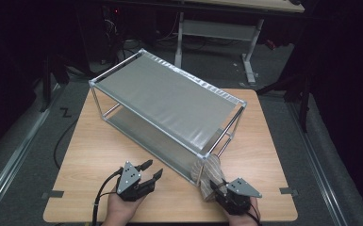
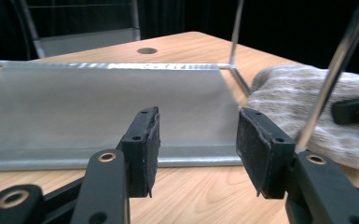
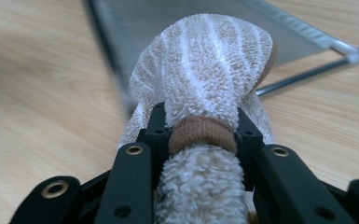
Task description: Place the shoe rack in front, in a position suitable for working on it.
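My right gripper [image 3: 200,135] clamps the rolled towel [image 3: 205,70] at the rack's [image 1: 169,94] near corner. Risk: the roll snags the corner post [image 1: 202,162] and slips from the pads. Left gripper [image 2: 196,144] hangs open, empty (facing the lower shelf [image 2: 93,107]), table [image 1: 85,155] beneath.

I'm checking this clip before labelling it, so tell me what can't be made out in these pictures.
- Towel: its near end is cut off by the right gripper view's bottom edge, behind the right tool clamping it.
- Rack: in the high view its top shelf hides most of the lower shelf.
- Left tool: open; the hand holding it is cut off at the high view's bottom edge.
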The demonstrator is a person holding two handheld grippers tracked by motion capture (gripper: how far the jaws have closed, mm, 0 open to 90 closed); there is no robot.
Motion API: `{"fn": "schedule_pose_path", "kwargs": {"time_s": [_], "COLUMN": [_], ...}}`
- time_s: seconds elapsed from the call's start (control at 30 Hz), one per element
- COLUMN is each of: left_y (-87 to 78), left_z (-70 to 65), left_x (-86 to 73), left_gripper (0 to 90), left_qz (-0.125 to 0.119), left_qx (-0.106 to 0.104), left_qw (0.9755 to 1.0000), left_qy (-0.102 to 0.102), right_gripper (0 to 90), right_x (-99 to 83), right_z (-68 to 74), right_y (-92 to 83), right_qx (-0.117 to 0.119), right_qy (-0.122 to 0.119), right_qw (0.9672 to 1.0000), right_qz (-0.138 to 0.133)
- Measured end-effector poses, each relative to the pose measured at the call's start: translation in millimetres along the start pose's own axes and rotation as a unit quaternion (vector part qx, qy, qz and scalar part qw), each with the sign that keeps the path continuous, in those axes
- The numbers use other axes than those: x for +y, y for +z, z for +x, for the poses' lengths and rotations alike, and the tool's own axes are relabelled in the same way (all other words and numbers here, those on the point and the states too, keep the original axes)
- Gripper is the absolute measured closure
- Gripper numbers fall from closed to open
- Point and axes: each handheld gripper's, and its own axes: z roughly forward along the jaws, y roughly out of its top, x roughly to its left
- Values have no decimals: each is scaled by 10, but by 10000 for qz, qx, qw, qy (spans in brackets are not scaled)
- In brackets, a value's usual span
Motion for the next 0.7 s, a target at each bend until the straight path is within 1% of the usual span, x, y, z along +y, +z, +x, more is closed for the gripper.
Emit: {"fn": "schedule_pose_path", "kwargs": {"time_s": [0.07,0.13,0.2,0.23,0.33,0.37,0.47,0.5,0.57,0.63,0.7], "left_y": [13,32,51,65,115,138,212,240,324,386,459], "left_z": [-32,-77,-134,-169,-262,-294,-378,-408,-483,-533,-592], "left_x": [16,37,65,85,119,129,166,182,224,250,282], "left_gripper": [495,495,495,495,495,495,495,495,496,501,505], "left_qz": [0,4,-1,-8,-16,-18,-51,-52,-67,-84,-105], "left_qx": [-72,-173,-251,-293,-440,-481,-616,-658,-759,-822,-897], "left_qw": [10000,9998,9996,9994,9988,9986,9979,9975,9967,9962,9954], "left_qy": [53,61,105,164,204,230,205,235,283,287,326], "right_gripper": [674,674,674,674,674,674,674,674,673,673,672], "right_x": [-12,-27,-49,-54,-57,-52,-39,-36,-33,-35,-41], "right_z": [-65,-115,-134,-135,-76,-52,28,36,28,-31,-122], "right_y": [-14,-25,-18,-12,10,17,28,28,19,-2,-41], "right_qx": [-87,-145,-126,-100,56,96,212,208,143,42,-115], "right_qy": [109,165,208,205,158,82,-18,-69,-59,23,191], "right_qw": [9999,9998,9997,9996,9997,9998,9997,9997,9998,9999,9997], "right_qz": [-1,33,103,138,182,182,155,142,127,94,32]}}
